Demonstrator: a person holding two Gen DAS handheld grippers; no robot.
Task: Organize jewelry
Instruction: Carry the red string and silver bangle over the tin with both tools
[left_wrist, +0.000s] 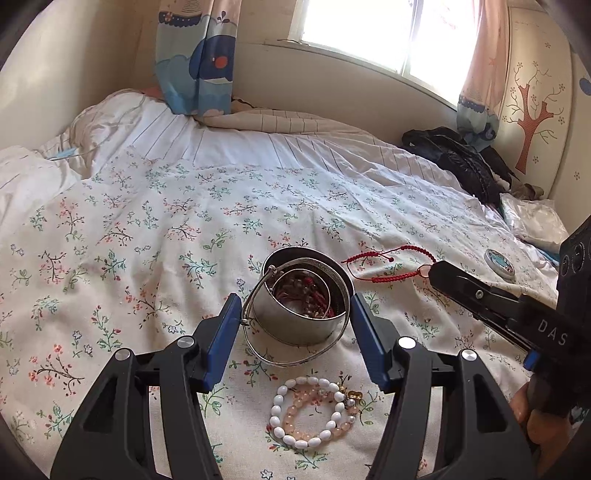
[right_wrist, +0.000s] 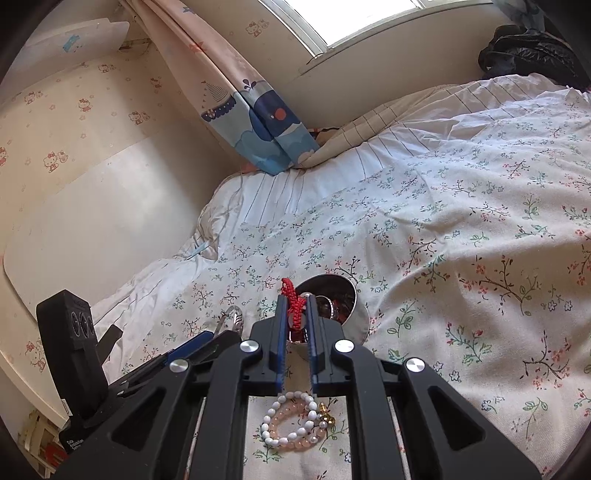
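A round metal tin (left_wrist: 306, 295) with jewelry inside stands on the floral bedspread (left_wrist: 147, 229). A silver bangle (left_wrist: 255, 343) leans around it. My left gripper (left_wrist: 293, 325) is open, its blue fingers on either side of the tin. My right gripper (right_wrist: 297, 314) is shut on a red braided cord bracelet (right_wrist: 291, 295), which trails across the bed in the left wrist view (left_wrist: 388, 266). The right gripper also shows there (left_wrist: 437, 273), right of the tin. The tin (right_wrist: 332, 295) sits just beyond it. White and pink bead bracelets (left_wrist: 314, 413) lie near me, also in the right wrist view (right_wrist: 295, 421).
A small round tin lid (left_wrist: 500, 264) lies on the bed at the right. Dark clothes (left_wrist: 461, 158) and a plastic bag (left_wrist: 535, 218) are piled at the far right. Curtains (left_wrist: 195, 55) hang by the window wall behind the bed.
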